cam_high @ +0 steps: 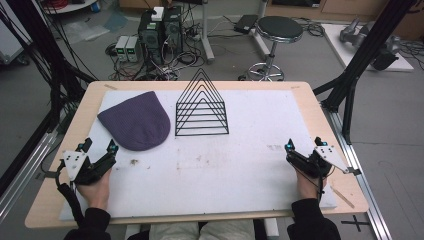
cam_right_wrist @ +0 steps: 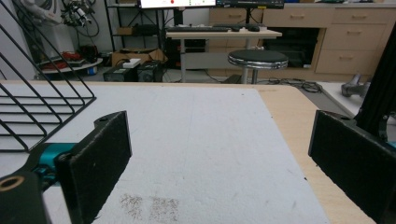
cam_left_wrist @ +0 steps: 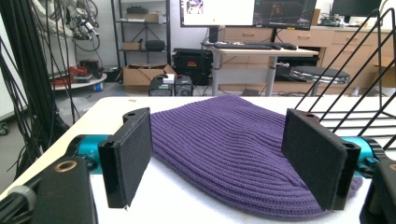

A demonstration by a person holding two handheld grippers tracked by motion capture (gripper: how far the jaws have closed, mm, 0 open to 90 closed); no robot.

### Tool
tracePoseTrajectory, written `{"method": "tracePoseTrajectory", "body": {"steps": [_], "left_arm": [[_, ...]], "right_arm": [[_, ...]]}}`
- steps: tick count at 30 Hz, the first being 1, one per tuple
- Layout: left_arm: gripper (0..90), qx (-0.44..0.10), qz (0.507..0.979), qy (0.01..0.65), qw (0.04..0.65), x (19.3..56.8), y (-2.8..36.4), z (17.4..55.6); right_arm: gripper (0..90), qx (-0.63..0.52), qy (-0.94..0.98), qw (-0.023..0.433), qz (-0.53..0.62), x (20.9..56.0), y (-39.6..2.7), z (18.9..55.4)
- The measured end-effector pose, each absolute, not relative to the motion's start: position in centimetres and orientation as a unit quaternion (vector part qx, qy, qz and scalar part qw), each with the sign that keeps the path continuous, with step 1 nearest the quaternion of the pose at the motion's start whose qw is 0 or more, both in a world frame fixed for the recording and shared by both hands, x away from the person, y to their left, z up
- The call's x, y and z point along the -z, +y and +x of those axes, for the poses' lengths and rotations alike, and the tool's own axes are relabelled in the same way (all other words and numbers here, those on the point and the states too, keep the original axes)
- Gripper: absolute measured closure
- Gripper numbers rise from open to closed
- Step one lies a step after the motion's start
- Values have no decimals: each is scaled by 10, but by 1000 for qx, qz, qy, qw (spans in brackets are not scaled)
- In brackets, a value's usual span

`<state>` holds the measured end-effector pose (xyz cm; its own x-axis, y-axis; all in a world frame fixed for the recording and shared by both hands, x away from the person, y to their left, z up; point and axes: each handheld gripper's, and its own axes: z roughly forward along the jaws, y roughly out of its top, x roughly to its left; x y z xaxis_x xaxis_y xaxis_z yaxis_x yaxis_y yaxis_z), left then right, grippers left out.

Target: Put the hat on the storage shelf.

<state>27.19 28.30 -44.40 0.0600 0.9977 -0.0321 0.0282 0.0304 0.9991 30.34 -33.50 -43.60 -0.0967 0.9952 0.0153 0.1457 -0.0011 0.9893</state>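
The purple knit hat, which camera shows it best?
The high view: the whole purple knit hat lies flat on the white mat, left of the black wire rack. The left gripper view shows it close up between the open jaws, with its near edge partly hidden. The right gripper view faces bare mat beside the rack.

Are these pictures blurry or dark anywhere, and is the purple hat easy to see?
High view: soft and a bit grainy, evenly lit, the purple hat casts hardly any shadow on the white mat. Left gripper view: the hat's knit ribs are sharp, the bright monitor behind glares white. Right gripper view: the mat is clear, the near black jaws look slightly soft.
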Motion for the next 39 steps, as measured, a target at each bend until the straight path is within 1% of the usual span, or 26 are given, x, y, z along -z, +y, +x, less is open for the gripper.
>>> {"method": "tracePoseTrajectory", "body": {"steps": [18, 23, 27, 34, 39], "left_arm": [[249, -458, 514, 507, 519, 445, 286, 273], [250, -449, 532, 498, 517, 438, 286, 281], [227, -445, 553, 490, 506, 431, 283, 291], [227, -449, 552, 493, 500, 419, 283, 300], [226, -423, 577, 507, 481, 412, 287, 318]], "right_arm": [[50, -490, 553, 427, 521, 437, -337, 303], [50, -490, 556, 426, 519, 438, -335, 306], [50, -487, 562, 424, 517, 439, -334, 308], [50, -492, 563, 423, 512, 438, -332, 310], [51, -491, 562, 420, 516, 438, -331, 312]]}}
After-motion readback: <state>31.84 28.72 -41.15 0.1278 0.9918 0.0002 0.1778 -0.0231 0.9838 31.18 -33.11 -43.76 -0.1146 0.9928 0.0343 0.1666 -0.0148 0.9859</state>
